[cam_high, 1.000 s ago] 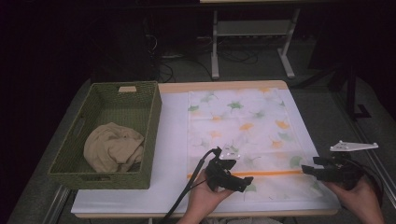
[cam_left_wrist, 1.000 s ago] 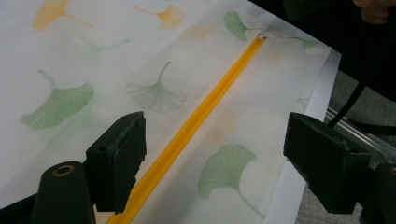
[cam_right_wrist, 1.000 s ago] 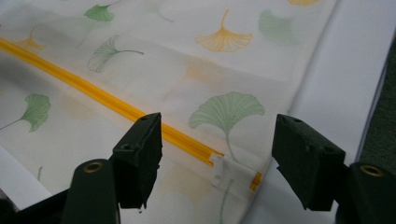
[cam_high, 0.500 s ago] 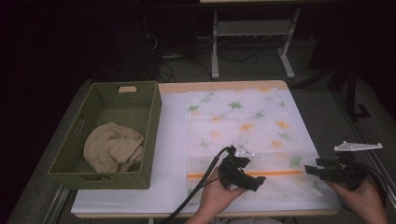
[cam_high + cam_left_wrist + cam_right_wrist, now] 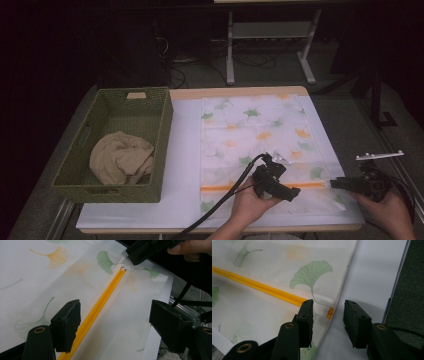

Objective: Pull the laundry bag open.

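A white mesh bag (image 5: pixel 260 125) printed with ginkgo leaves lies flat on the table, an orange zipper (image 5: pixel 225 188) running across its near end. My left gripper (image 5: pixel 292 191) hovers over the zipper (image 5: pixel 100 307). Its jaws (image 5: pixel 116 310) are wide open astride the zipper and have just been closing a little. My right gripper (image 5: pixel 332 183) is at the bag's right edge. Its jaws (image 5: pixel 328 303) have just been closing and stand apart around the zipper's end (image 5: pixel 330 313). In the left gripper view the right gripper (image 5: pixel 136 255) is at the white zipper pull (image 5: pixel 127 265).
A green woven basket (image 5: pixel 162 130) holding a crumpled beige cloth (image 5: pixel 120 157) stands at the left. A white cover (image 5: pixel 185 150) lies under the bag; its right edge (image 5: pixel 399 277) is close to my right gripper. Metal stand legs (image 5: pixel 230 45) rise behind the table.
My left hand has slid to the right along the zipper, toward the right gripper. The right hand has stayed at the bag's right edge.
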`<action>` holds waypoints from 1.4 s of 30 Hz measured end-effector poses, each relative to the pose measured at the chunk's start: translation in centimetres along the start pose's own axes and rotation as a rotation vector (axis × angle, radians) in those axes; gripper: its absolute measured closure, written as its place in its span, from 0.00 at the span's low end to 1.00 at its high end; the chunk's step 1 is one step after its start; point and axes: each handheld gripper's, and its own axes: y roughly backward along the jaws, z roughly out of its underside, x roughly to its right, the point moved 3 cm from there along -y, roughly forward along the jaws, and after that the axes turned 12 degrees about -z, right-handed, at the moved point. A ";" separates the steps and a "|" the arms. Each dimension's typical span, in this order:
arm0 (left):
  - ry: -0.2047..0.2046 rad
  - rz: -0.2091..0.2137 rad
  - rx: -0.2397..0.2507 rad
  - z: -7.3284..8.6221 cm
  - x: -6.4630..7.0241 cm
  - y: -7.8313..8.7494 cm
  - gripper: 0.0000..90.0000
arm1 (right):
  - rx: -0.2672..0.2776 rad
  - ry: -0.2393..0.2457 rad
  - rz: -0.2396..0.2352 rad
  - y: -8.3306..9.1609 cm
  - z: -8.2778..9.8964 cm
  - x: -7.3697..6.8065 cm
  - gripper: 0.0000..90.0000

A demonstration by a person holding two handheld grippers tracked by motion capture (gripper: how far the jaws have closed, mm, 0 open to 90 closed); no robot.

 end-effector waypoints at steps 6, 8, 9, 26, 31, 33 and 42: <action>0.003 0.012 -0.011 -0.8 0.7 -1.2 0.36 | -0.033 -0.014 -0.004 -0.7 -0.5 -0.1 0.68; -0.005 0.013 -0.024 -1.0 0.9 -1.8 0.38 | -0.040 -0.032 -0.004 -0.8 -0.6 -0.1 0.70; -0.007 0.014 -0.029 -1.0 1.1 -2.1 0.40 | -0.046 -0.032 0.001 -0.8 -0.7 -0.1 0.73; 0.011 0.045 -0.055 -1.9 1.3 -4.5 0.45 | -0.034 0.005 -0.014 -0.4 -0.5 -0.6 0.93; 0.007 0.068 -0.069 -2.1 1.9 -5.2 0.46 | -0.013 0.018 -0.036 0.1 -0.6 -0.9 0.94; 0.009 0.079 -0.074 -2.2 2.1 -5.5 0.47 | -0.009 0.020 -0.041 0.2 -0.6 -0.9 0.94; 0.003 0.086 -0.086 -2.6 2.3 -6.2 0.50 | -0.003 0.030 -0.052 0.5 -0.6 -1.2 0.94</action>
